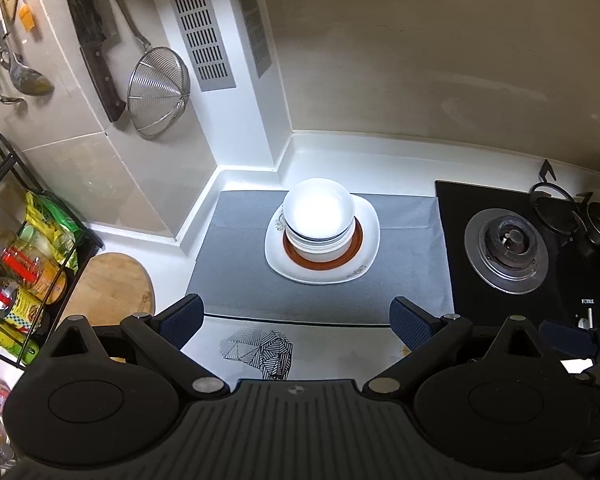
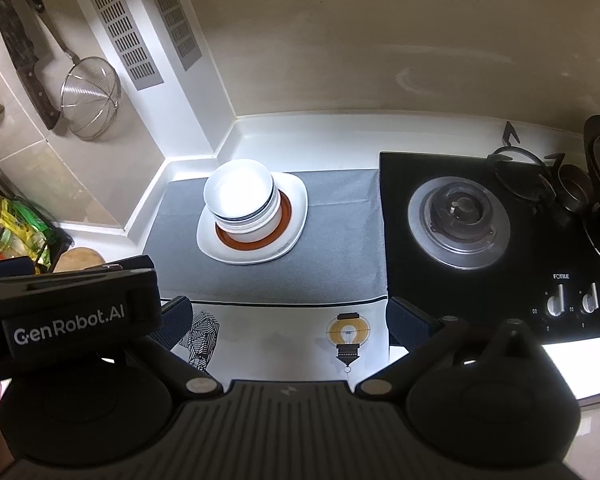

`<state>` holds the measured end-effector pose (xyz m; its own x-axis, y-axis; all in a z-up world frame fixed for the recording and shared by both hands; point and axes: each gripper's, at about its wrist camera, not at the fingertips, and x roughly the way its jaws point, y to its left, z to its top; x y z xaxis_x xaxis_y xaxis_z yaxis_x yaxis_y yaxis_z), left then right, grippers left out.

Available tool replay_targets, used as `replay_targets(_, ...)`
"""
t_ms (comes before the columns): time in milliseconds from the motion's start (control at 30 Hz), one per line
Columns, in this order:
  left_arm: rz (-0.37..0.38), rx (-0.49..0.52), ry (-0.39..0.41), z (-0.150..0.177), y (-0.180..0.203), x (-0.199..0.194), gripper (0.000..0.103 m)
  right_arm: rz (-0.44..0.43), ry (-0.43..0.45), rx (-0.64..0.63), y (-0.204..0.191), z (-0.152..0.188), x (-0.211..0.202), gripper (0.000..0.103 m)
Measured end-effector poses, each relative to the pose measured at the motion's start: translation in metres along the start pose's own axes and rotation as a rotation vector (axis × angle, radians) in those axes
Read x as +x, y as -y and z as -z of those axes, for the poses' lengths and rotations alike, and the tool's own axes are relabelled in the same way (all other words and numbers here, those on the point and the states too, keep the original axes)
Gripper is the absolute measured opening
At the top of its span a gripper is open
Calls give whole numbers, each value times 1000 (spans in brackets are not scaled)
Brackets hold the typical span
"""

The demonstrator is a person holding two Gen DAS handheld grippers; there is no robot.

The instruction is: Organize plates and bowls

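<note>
Left gripper (image 1: 298, 320) and right gripper (image 2: 288, 318) hover, fingers spread wide.

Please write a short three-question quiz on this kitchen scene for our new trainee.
1. True or false: the stack of bowls sits on the brown-rimmed plate.
2. What lies under the square white plate? A) wooden board B) grey mat C) stove
3. Fill in: both the left hand-held gripper and the right hand-held gripper are ____ and hold nothing.

Key: 1 true; 2 B, the grey mat; 3 open.
</note>
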<state>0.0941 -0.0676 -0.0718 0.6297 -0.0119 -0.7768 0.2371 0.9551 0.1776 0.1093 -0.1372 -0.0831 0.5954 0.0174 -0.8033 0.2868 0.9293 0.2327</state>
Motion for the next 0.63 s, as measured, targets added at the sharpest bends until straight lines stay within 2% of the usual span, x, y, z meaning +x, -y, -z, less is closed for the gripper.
replay_targets(400,11,13,2,-4,-3,5,100,4,9,1,-3,-2,3,103)
replay_targets(633,21,-9,-20,-4,-20,19,101,16,-19,-16,-18,-6,17,103)
